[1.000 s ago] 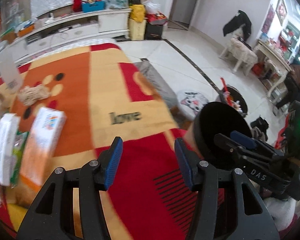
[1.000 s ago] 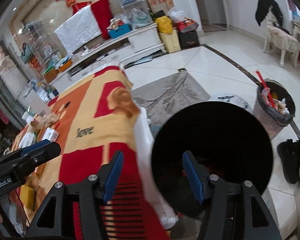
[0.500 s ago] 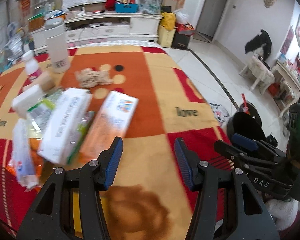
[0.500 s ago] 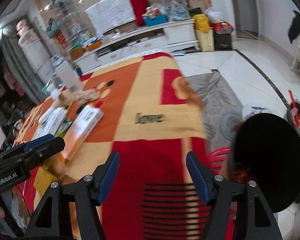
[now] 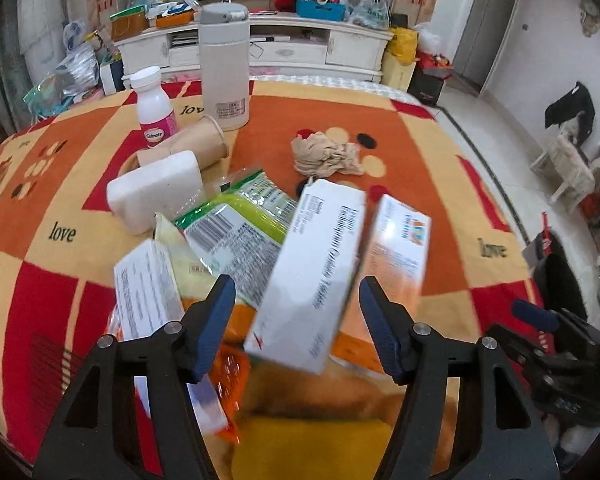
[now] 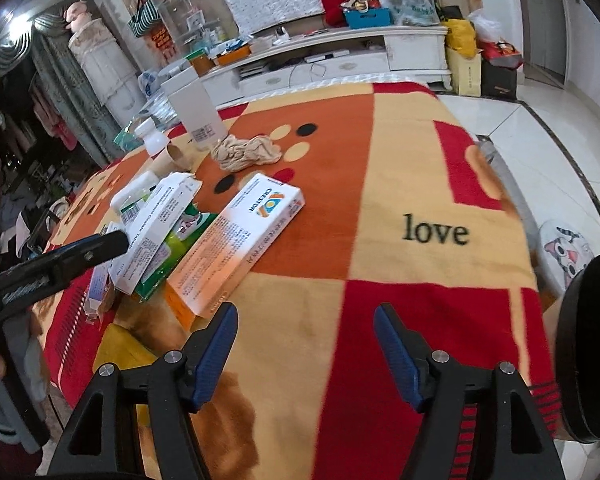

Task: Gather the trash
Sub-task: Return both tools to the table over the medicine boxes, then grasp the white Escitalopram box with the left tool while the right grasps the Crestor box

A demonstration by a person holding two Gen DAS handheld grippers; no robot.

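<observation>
Fingers [image 5: 216, 320] hide lower edges of blurred white carton [image 5: 312, 276].

On the blanket-covered table [image 5: 440, 184]: one tall white flask [image 5: 225, 66], upright. One small white bottle with a pink label [image 5: 155, 114], upright. One brown paper cup [image 5: 188, 148], lying on its side. One white block-shaped item [image 5: 156, 190], kind unclear. One crumpled beige wad [image 5: 326, 155]. Three cartons are counted: one white carton [image 5: 312, 280], one orange-and-white carton [image 5: 396, 256], and one smaller white carton [image 5: 148, 296] at the left of the pile. One green-and-white packet [image 5: 240, 224] lies under them; further wrappers beneath cannot be counted. Two grippers are present: the left gripper [image 5: 298, 322] and the right gripper [image 6: 306, 350].
</observation>
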